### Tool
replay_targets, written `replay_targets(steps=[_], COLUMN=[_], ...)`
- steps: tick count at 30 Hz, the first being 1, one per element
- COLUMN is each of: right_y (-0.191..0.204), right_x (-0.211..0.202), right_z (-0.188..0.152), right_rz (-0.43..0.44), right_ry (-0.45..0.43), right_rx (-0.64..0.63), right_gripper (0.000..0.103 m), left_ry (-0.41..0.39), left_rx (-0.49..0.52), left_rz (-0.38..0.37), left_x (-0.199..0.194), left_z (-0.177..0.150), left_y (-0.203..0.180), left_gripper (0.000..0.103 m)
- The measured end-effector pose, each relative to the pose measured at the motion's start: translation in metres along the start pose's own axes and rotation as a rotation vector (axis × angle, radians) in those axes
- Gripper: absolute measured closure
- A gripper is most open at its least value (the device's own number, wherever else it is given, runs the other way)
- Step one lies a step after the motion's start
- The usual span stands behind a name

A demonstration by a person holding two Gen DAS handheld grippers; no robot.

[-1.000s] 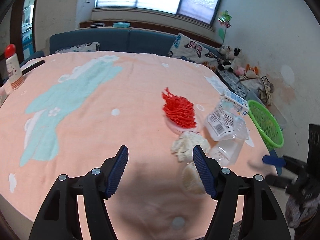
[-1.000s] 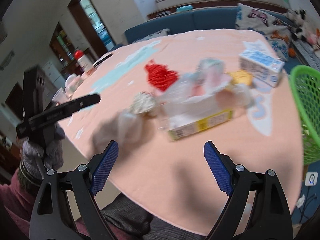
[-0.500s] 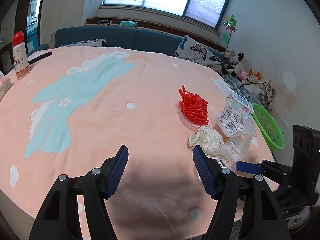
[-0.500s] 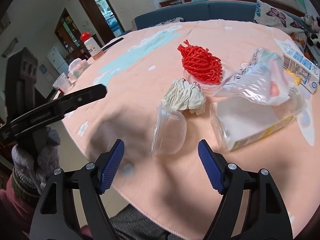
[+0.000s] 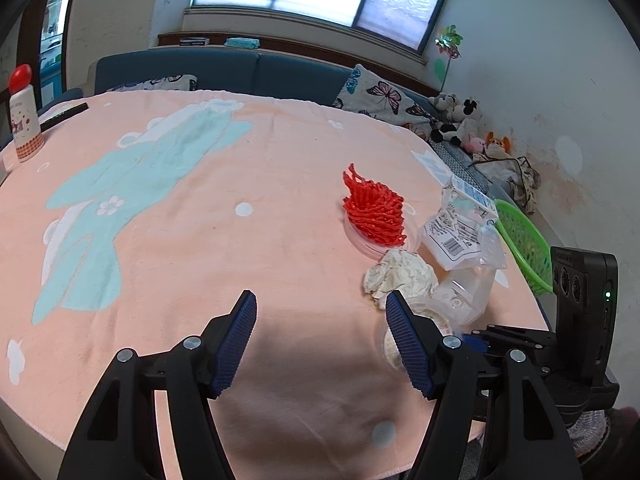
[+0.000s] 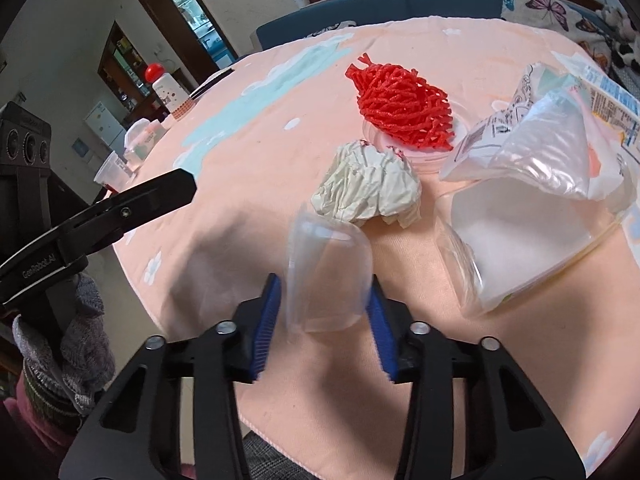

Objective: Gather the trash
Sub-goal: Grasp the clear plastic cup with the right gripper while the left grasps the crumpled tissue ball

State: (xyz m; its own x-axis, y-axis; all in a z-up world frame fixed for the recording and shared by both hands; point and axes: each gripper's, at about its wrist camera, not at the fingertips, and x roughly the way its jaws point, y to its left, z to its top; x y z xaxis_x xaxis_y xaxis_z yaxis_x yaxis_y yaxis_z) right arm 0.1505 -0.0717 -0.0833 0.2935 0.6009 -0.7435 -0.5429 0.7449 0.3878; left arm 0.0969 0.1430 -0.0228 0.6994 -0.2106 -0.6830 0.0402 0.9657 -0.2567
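My right gripper [image 6: 326,288] has its blue pads closed against a clear plastic cup [image 6: 328,276] lying on the peach tablecloth near the table's front edge. Behind the cup lie a crumpled white paper ball [image 6: 368,188], a red foam net [image 6: 404,112] on a clear lid, and a clear bag over a plastic box [image 6: 532,192]. My left gripper [image 5: 320,312] is open and empty over bare cloth, left of the paper ball [image 5: 400,276] and the red net [image 5: 376,212]. The green basket [image 5: 524,248] stands off the table's right edge.
A milk carton [image 5: 468,196] lies beyond the bag. A red-capped bottle [image 5: 22,116] and a black remote [image 5: 64,116] are at the far left of the table. Cups [image 6: 116,168] stand at the table's left edge. A blue sofa [image 5: 240,72] runs behind the table.
My right gripper moved forward and closed its pads onto the clear cup. My left gripper drifted slightly and stayed open.
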Motion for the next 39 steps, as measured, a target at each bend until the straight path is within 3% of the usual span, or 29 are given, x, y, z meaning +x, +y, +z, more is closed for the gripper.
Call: replay_targets(steps=[2, 14, 25, 35, 39], right_y=[-0.001, -0.013, -0.058, -0.102, -0.114], right_x=[-0.004, -0.044, -0.104, -0.143, -0.153], right_z=[-0.002, -0.023, -0.044, -0.047, -0.045], right_rz=[0.012, 0.024, -0.042, -0.122, -0.142], right_ry=[-0.006, -0.029, -0.098, -0.185, -0.212], right_rx=[0.002, -0.001, 0.072, 0.165, 0.198], right_gripper=[0.065, 0.065, 0.065, 0.065, 0.065], left_ry=[0.006, 0.046, 0.087, 0.118, 0.131], left_rx=[0.006, 0.086, 0.189, 0.186, 0.18], left_rz=[-0.003, -0.049, -0.04, -0.031, -0.015], left_x=[0.003, 0.028, 0.06, 0.082, 0.088], left_z=[0.0, 0.003, 0.005, 0.009, 0.009], left_y=[-0.003, -0.039, -0.07, -0.074, -0.075], left_gripper=[0.038, 0.038, 0.035, 0.035, 0.043])
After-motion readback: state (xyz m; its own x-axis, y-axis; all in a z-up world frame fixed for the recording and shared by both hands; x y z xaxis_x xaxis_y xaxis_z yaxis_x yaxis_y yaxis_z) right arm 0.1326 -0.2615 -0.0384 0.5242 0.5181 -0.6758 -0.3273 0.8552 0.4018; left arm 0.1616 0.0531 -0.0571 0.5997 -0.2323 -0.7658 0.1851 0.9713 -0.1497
